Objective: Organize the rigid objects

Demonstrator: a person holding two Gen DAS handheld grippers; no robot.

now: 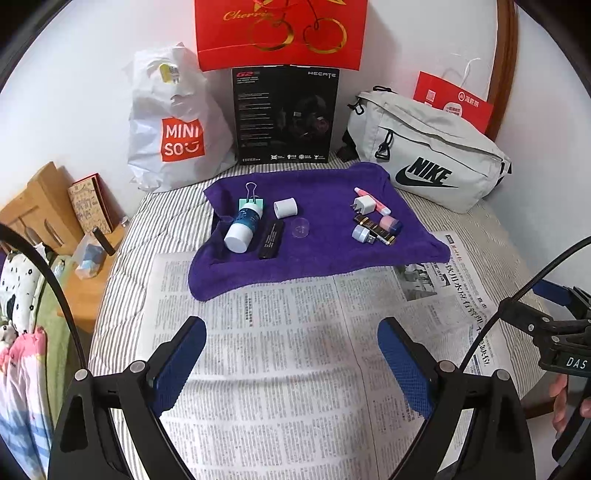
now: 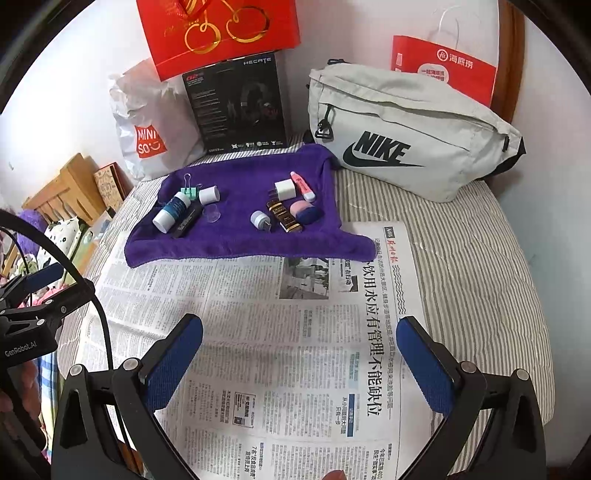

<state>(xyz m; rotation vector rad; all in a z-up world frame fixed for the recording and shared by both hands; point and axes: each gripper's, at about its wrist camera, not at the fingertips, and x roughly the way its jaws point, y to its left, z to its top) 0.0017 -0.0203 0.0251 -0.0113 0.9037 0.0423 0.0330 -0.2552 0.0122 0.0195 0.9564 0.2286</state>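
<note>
Left wrist view looked down over a spread newspaper (image 1: 280,354) on a striped bedcover, with the left gripper (image 1: 291,365) hanging above the print, its blue-padded jaws spread wide and nothing between them. Beyond the paper lay a purple towel (image 1: 317,254), and every small object sat on it in two loose groups.

On the towel's left side a white bottle (image 1: 243,229) with a blue label lay tilted, its neck touching a mint binder clip (image 1: 252,201). Just beside it lay a black stick (image 1: 271,239), a white cap (image 1: 285,207) and a clear round lid (image 1: 300,228).

On the towel's right side a white charger plug (image 1: 362,205) lay against a pink highlighter (image 1: 371,200). Near them were a pink-and-navy eraser (image 1: 390,223), a small dark bottle (image 1: 373,230) with a gold cap, and a little white USB plug (image 1: 362,233).

From the right wrist view, the right gripper (image 2: 299,365) likewise hovered over the newspaper, jaws wide apart and holding nothing, well short of the towel.

Against the wall stood a Miniso bag (image 1: 173,125), a black Hecate box (image 1: 286,114), a red cherry bag (image 1: 280,33), a grey Nike pouch (image 1: 424,147) and a red paper bag (image 1: 452,101) behind it.
</note>
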